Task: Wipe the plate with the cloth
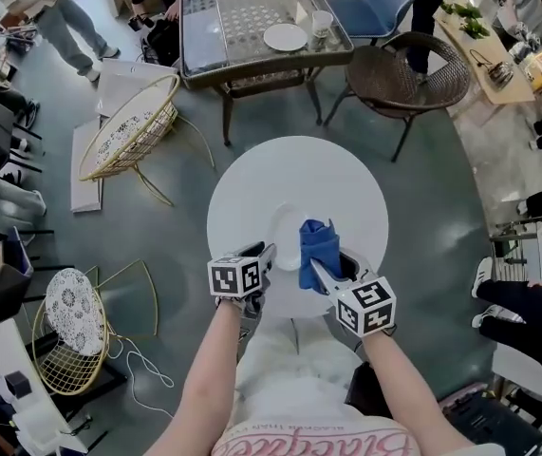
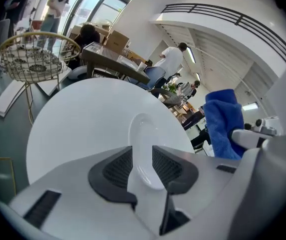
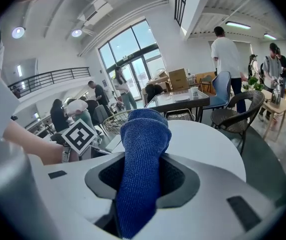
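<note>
While the left gripper (image 2: 143, 166) clamps the plate (image 2: 141, 131) rim, the right gripper (image 3: 141, 181) pinches the cloth (image 3: 141, 139) upright.

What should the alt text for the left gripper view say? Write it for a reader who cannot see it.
The left gripper has its jaws shut on the near rim of a white plate, with a round white table beyond it. A blue cloth shows at the right.
</note>
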The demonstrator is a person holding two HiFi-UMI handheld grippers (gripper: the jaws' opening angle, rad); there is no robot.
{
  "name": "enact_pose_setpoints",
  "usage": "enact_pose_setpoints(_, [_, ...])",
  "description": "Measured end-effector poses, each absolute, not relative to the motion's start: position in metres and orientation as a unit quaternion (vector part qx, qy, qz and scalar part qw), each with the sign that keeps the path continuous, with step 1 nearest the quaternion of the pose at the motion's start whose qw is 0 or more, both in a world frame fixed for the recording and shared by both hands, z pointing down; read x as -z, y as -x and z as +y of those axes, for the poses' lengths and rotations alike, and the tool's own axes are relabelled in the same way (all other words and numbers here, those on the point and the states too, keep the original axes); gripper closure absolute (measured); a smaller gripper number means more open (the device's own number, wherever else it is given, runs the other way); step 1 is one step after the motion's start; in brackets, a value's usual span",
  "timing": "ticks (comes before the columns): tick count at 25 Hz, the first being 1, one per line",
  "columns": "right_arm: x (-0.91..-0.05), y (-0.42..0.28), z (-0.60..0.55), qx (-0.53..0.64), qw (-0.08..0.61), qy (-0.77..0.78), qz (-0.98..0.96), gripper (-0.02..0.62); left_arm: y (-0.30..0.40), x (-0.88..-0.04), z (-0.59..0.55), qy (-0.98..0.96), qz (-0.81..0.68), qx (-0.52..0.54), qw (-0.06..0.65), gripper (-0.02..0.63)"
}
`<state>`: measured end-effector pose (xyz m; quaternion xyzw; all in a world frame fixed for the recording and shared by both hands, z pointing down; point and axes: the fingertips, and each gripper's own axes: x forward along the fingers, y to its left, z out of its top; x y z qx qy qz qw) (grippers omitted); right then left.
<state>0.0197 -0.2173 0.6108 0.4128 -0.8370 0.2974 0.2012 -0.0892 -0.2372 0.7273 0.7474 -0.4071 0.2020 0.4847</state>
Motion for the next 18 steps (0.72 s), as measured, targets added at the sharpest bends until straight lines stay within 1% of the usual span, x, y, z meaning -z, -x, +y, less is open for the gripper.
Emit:
enact_pose_setpoints(4, [-0.616,-0.025,-0.218,-0.306,0.203,-0.416,-0.832,0.434,0.088,-0.739,-0.249,-0.73,-0.393,-0.185,0.528,0.478])
enact_pose_setpoints(10, [-0.621,-0.032,-0.224,-0.311,0.204,-0.423,-0.826,0.434,0.08,-0.744,-0.259,-0.729,-0.36,-0.172,0.557,0.486])
enact_pose_setpoints(11, [-0.622,-0.032,-0.225,-0.312,0.204,-0.423,-0.826,0.434,0.077,-0.745,-0.259,-0.73,-0.351,-0.174,0.56,0.496])
enact_pose_setpoints(13, [-0.624,-0.032,-0.226,-0.316,0.202,-0.423,-0.825,0.434,0.071,-0.748,-0.257,-0.729,-0.333,-0.174,0.573,0.546])
enact_pose_setpoints(16, [-0.625,-0.032,-0.227,-0.318,0.201,-0.424,-0.824,0.434,0.064,-0.75,-0.257,-0.718,-0.316,-0.152,0.601,0.563])
enact_pose_setpoints(18, [-0.625,-0.034,-0.227,-0.318,0.202,-0.424,-0.824,0.434,0.062,-0.749,-0.257,-0.719,-0.315,-0.147,0.601,0.566])
